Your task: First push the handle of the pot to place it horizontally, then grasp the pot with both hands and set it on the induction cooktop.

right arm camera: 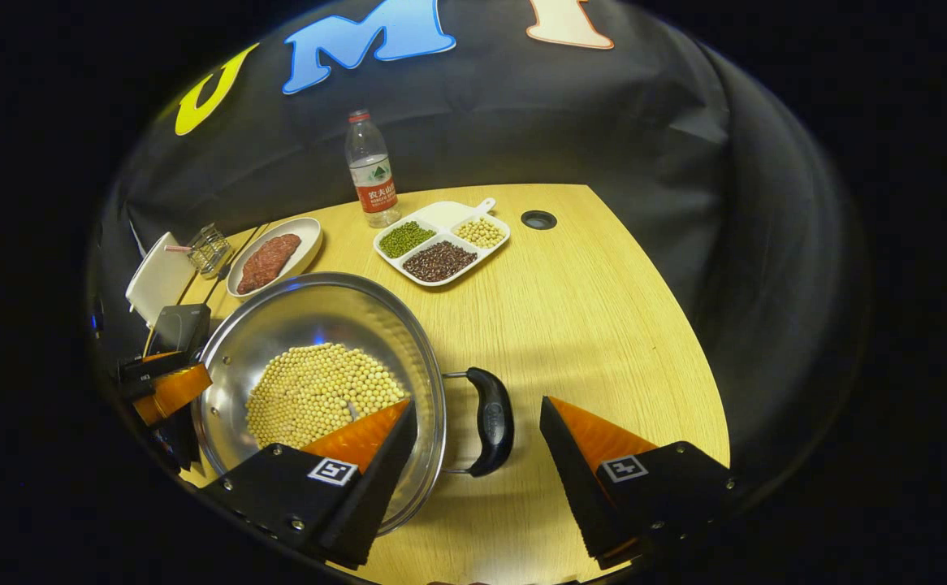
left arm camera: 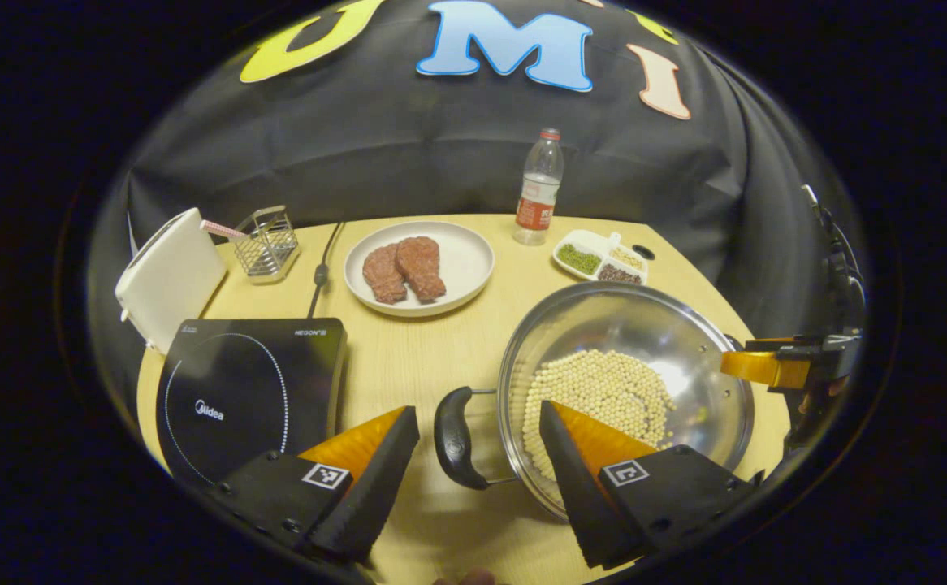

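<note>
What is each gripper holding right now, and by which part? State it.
Nothing is held. The left gripper stands open astride the pot's left handle; the right gripper stands open astride its right handle.

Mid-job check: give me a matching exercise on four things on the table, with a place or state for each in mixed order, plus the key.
Things:
1. pot
2. white plate
3. induction cooktop
4. divided dish

Places or states:
A. bare on top
B. holds two pieces of meat
C. holds pale round beans
D. holds green, dark and pale beans in separate compartments

Pairs: 1-C, 2-B, 3-A, 4-D
</note>
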`<state>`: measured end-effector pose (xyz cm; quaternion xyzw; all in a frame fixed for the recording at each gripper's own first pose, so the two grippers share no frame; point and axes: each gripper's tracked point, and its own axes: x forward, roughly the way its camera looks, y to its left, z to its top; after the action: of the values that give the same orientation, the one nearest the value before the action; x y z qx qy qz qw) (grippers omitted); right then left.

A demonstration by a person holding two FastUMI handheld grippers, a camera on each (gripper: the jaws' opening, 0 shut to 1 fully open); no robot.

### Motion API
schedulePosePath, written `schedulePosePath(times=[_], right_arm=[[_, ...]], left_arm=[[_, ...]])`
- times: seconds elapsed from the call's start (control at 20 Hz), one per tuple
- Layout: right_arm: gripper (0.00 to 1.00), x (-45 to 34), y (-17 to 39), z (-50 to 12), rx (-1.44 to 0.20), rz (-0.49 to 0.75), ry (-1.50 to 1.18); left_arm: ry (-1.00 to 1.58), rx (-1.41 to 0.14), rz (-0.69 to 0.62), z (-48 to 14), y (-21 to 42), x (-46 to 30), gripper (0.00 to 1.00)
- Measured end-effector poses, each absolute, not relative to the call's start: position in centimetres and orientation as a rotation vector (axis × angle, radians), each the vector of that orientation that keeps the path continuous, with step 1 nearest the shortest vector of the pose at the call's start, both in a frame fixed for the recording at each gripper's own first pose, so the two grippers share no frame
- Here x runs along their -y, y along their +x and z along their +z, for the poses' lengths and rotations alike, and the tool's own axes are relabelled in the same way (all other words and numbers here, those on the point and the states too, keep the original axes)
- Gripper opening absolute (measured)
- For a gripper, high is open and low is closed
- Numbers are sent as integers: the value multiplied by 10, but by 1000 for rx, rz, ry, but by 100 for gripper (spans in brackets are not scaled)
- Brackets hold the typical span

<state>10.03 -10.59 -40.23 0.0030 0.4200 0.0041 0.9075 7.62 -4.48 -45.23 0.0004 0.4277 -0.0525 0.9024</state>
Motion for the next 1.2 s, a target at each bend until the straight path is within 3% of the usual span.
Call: schedulePosePath(times=[0.05,0.1,0.3,0.35,0.4,0.45,0.5,0.55,0.6,0.65,0.7,0.75,0.8,0.85,0.95,1.0,1.2], right_arm=[[94,108,102,-404,-868,3,7],[84,108,103,-407,-872,-1,12],[83,102,105,-421,-901,19,49],[77,99,103,-419,-909,22,59],[62,99,103,-420,-910,20,55],[62,98,102,-420,-911,25,48],[59,98,102,-420,-915,29,40],[59,97,102,-418,-912,31,40],[55,98,100,-418,-919,31,43],[55,98,102,-418,-917,30,46],[55,98,102,-419,-921,28,46],[55,96,101,-419,-921,25,44],[50,96,100,-418,-923,21,46],[55,95,99,-418,-925,18,51],[55,93,96,-416,-930,16,64],[47,93,97,-420,-931,11,72],[46,89,91,-403,-918,4,69]], left_arm=[[2,-894,-109,-457,77,44,96],[3,-905,-109,-462,77,45,96],[19,-926,-109,-473,79,41,99],[26,-926,-103,-474,81,39,95],[23,-922,-109,-475,83,38,86],[10,-932,-129,-474,82,44,86],[18,-932,-131,-474,81,45,74],[32,-938,-135,-474,81,45,75],[36,-941,-137,-474,82,43,66],[29,-954,-137,-475,82,43,68],[23,-961,-134,-476,82,44,62],[28,-970,-135,-476,84,44,67],[44,-971,-141,-475,84,43,59],[58,-971,-147,-475,85,43,63],[51,-975,-144,-472,84,43,63],[44,-976,-143,-471,85,43,59],[50,-959,-151,-461,86,39,59]])
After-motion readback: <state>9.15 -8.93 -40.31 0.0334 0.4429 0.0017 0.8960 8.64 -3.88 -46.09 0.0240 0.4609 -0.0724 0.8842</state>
